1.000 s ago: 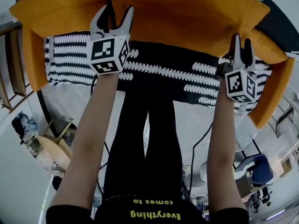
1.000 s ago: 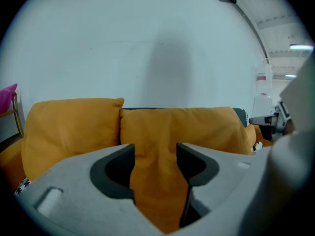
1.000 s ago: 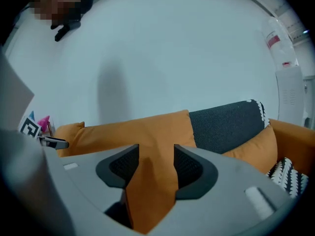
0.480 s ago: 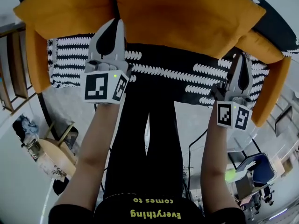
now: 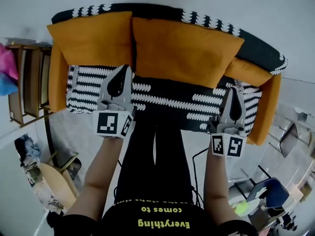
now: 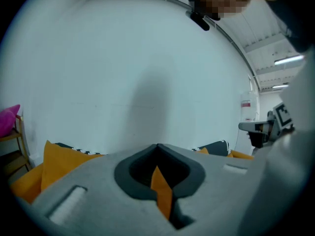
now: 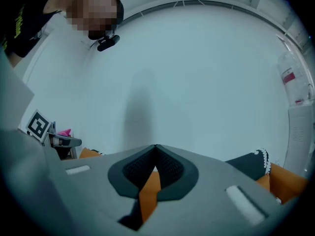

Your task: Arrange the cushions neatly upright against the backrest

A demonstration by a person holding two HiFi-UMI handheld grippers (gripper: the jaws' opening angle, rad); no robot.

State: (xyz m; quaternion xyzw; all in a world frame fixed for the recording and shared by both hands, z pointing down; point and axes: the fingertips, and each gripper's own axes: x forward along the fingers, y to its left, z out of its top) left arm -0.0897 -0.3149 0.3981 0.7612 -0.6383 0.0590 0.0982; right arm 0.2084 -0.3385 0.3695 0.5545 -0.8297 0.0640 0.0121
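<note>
Both tools are closed and empty. Our left tool and our right tool hang in front of the sofa's seat with their jaws pressed together. The sliver of orange seen past their tips is cushion fabric farther off, not something held. The left cushion and the right cushion stand side by side against the backrest, meeting near the middle, so we judge the arranging nearly or fully done. What worries us is the right cushion: it sits a little skewed, with its far corner jutting toward the orange armrest. If it only leans lightly on the backrest, it could slump forward onto the seat. A correction carries its own risk, since shut jaws can only push. A prod at the top edge would tip a cushion over rather than square it, and might knock its neighbour where the two touch. We would open the jaws before reaching in, and grip low on the cushion's edge.
</note>
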